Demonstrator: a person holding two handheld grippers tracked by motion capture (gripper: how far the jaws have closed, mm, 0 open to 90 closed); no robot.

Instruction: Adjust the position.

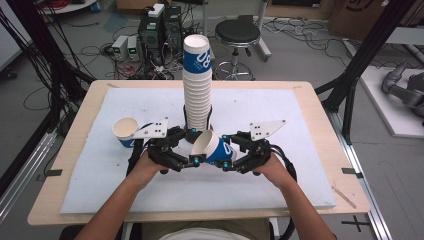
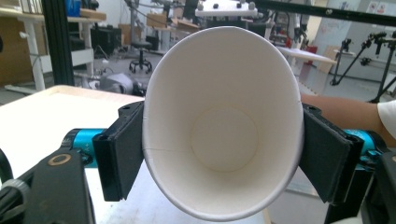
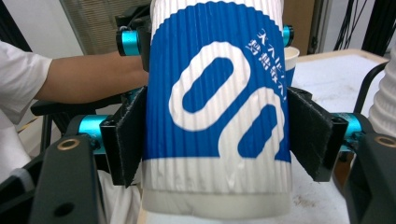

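Note:
A blue-and-white ribbed paper cup lies on its side in the air just above the table, between both grippers. My left gripper is shut on its rim; in the left gripper view the white mouth of the cup is squeezed to an oval between the black pads. My right gripper grips the base end; in the right gripper view its pads press both sides of the cup's blue band. A tall stack of the same cups stands right behind the grippers.
A single cup stands upright on the white mat, left of my left hand. The wooden table edge frames the mat. Black frame posts rise at both sides, and a stool and cables lie on the floor beyond.

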